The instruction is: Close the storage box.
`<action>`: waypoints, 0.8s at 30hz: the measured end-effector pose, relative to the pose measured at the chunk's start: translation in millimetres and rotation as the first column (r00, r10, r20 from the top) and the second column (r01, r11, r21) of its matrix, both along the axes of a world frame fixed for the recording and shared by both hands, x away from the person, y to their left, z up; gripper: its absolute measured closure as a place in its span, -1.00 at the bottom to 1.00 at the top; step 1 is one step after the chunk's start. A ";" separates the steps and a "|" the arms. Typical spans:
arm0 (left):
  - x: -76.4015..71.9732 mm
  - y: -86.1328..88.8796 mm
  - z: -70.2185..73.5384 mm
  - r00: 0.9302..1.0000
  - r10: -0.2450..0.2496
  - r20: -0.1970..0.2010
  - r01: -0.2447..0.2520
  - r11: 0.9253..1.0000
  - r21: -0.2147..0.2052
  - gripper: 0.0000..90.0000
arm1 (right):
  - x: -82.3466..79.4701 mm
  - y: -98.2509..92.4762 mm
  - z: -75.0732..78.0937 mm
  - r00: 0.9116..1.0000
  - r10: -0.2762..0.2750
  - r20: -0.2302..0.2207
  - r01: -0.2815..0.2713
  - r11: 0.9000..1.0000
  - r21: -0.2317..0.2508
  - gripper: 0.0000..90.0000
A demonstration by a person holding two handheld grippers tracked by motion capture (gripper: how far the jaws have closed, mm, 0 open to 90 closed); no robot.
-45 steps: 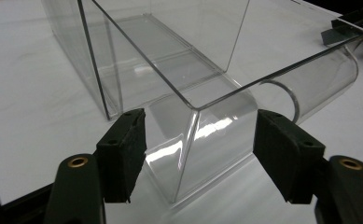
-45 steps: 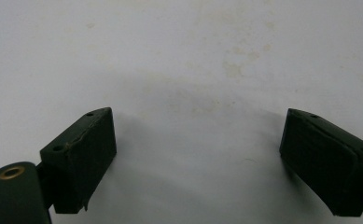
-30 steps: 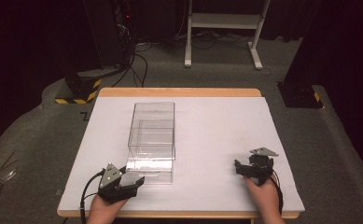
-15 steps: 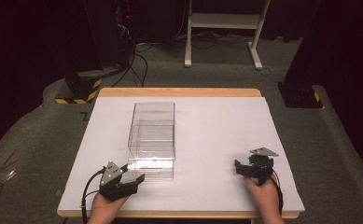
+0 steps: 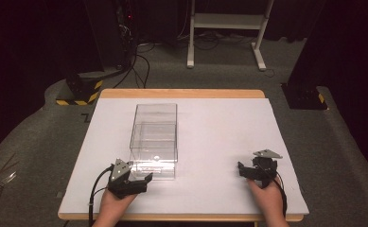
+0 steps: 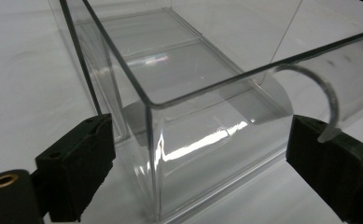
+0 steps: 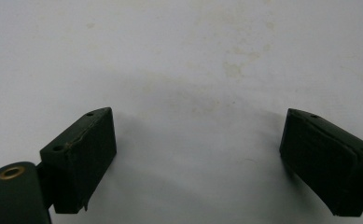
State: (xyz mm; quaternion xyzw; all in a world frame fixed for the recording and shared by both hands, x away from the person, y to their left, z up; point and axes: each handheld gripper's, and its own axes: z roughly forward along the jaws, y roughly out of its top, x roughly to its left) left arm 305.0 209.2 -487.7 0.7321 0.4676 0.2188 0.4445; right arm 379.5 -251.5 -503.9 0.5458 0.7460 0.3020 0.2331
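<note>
A clear plastic box [image 5: 154, 137] with a drawer stands lengthwise on the white table [image 5: 219, 123]. Its near end faces my left gripper [image 5: 143, 181]. In the left gripper view the box's near corner [image 6: 153, 140] stands between the jaws of the left gripper [image 6: 198, 140]. Neither pad touches it. Those jaws have just been opening. A half-round finger notch [image 6: 331, 100] shows in the clear front wall, by the right pad. My right gripper [image 5: 242, 170] rests low over bare table at the right, jaws wide apart. In its own view the right gripper [image 7: 195, 140] has nothing between its jaws.
The table's wooden front edge [image 5: 181, 217] runs just below both hands. Beyond the table a white frame stand [image 5: 224, 28] and cables lie on the grey carpet. Yellow-black striped feet [image 5: 80, 92] sit at the far left, and a dark post base [image 5: 304, 97] at the far right.
My left gripper's jaws stand wider apart than before, off the box's near end. The box and the right gripper have kept their places.
</note>
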 end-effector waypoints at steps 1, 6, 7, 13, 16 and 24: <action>1.7 0.3 -0.2 1.000 0.003 -0.003 -0.003 1.000 0.001 -0.85 | 0.1 -0.1 0.0 1.000 0.001 0.001 -0.001 1.000 0.000 -0.77; 10.6 2.4 -1.7 1.000 0.020 -0.015 -0.020 1.000 -0.002 -0.97 | 0.1 -0.1 0.0 1.000 0.001 0.000 -0.001 1.000 0.000 -0.77; 14.3 2.7 -2.2 1.000 0.026 -0.016 -0.026 1.000 -0.002 -0.98 | 0.1 -0.1 0.0 1.000 0.001 0.000 -0.001 1.000 0.000 -0.77; 22.3 2.6 -2.1 1.000 0.026 -0.009 -0.026 1.000 0.005 -0.98 | 0.2 -0.3 0.0 1.000 0.003 0.001 -0.003 1.000 -0.001 -0.77; 26.0 2.2 -2.1 1.000 0.027 0.004 -0.027 1.000 0.013 -0.98 | 0.2 -0.4 0.0 1.000 0.003 0.001 -0.003 1.000 -0.001 -0.77; 34.6 0.9 -2.0 0.998 0.039 0.054 -0.040 0.999 0.012 -0.91 | 0.2 -0.3 0.0 1.000 0.003 0.001 -0.003 1.000 0.000 -0.77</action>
